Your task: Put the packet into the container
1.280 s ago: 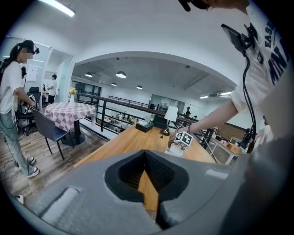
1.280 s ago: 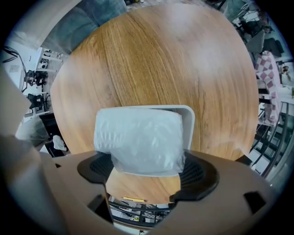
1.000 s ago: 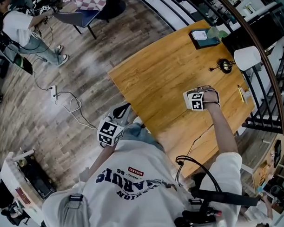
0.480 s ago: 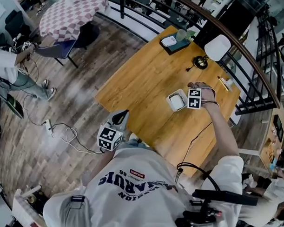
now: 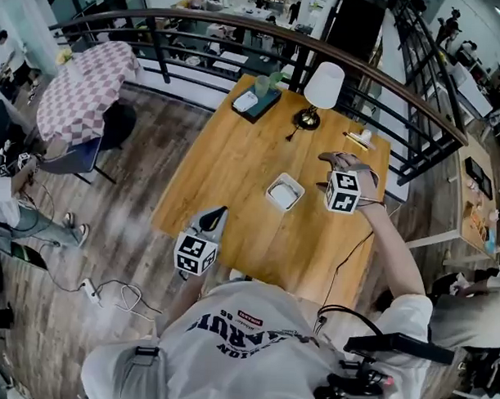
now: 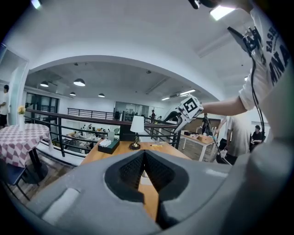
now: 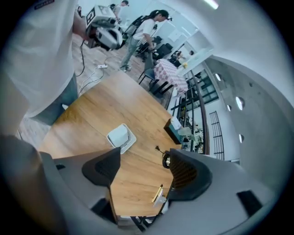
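One right hand-held gripper (image 7: 144, 167) lifted; empty jaws closing.

container (image 5: 285, 192): its white contents are too small to tell from its walls; in the left gripper view it is nearly all hidden behind the fingers (image 6: 131, 170). table (image 5: 235, 165): right edge partly covered by the person's forearm (image 5: 391, 249). thin yellow item (image 5: 356, 139) near the railing (image 5: 416, 119): too small to name.
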Available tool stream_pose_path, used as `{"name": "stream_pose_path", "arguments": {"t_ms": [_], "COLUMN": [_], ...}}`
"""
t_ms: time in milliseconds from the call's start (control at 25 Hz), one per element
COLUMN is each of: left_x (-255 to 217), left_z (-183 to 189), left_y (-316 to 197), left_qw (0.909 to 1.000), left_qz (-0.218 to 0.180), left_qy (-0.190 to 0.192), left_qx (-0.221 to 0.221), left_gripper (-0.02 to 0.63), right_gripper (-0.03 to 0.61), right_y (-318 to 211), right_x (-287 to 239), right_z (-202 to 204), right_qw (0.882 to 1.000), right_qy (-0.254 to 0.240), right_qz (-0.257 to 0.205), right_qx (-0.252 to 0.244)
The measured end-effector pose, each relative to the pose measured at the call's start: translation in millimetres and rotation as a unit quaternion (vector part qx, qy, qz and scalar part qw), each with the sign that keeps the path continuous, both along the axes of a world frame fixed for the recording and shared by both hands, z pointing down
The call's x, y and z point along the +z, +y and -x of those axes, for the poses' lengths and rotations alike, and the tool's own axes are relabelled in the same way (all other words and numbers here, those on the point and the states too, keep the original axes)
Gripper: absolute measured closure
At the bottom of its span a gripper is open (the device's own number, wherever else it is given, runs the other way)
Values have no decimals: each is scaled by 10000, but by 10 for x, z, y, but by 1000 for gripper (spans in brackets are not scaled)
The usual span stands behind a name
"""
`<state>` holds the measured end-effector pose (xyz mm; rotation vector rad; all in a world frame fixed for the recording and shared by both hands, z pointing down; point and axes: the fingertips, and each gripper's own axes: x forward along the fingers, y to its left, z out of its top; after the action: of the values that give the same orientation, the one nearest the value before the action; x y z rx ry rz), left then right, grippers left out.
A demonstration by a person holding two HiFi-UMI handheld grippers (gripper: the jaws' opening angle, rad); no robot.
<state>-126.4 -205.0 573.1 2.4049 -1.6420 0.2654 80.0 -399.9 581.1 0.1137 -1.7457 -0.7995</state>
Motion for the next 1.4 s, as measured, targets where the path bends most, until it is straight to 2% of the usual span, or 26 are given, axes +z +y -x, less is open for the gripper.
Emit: {"name": "stream_pose_path", "arguments": {"t_ms": [80, 160, 280, 400, 600, 680, 760, 960, 1040, 1120, 1160, 1200, 1400], "left_x": [-41, -102, -202, -327, -551, -666, -791, -1000, -1059, -1113, -1127, -1130, -1030], "left_z": [-145, -283, -499, -717, -1074, -1191, -1304, -1541, -1612, -1659, -1667, -1668, -1678], "left_y": [-61, -144, -245, -296, -324, -330, -315, -230, -221, -225, -232, -240, -241], "left_qw": [9999, 9993, 9973, 9944, 9871, 9830, 9789, 9675, 9642, 9620, 9613, 9609, 9624], "left_qz": [-33, -89, -144, -228, -455, -559, -703, -1115, -1243, -1355, -1401, -1435, -1402], "left_qy": [30, 39, 55, 73, 104, 199, 260, 244, 262, 308, 332, 353, 374], "left_qx": [152, 368, 712, 1027, 1532, 1735, 1901, 2258, 2328, 2350, 2350, 2343, 2298], "left_gripper": [614, 614, 614, 614, 614, 614, 615, 615, 615, 615, 614, 614, 614], "right_gripper": [242, 249, 262, 289, 335, 365, 388, 433, 480, 558, 569, 569, 570], "right_y": [87, 145, 238, 407, 872, 1071, 1253, 1649, 1754, 1824, 1845, 1855, 1871], "right_x": [-240, -515, -943, -1293, -1585, -1597, -1566, -1413, -1379, -1373, -1362, -1343, -1247], "right_z": [-82, -174, -359, -564, -904, -1026, -1101, -1173, -1222, -1268, -1271, -1265, -1277], "right_qw": [9979, 9898, 9644, 9274, 8499, 8243, 8034, 7378, 7149, 6941, 6907, 6922, 7056], "right_qy": [-592, -1274, -2348, -3328, -4751, -5058, -5307, -6011, -6206, -6389, -6411, -6383, -6240], "right_qz": [12, -90, -428, -689, -778, -917, -930, -638, -598, -545, -534, -540, -562], "right_qx": [275, 625, 1142, 1565, 2142, 2373, 2534, 3005, 3166, 3270, 3302, 3324, 3311]}}
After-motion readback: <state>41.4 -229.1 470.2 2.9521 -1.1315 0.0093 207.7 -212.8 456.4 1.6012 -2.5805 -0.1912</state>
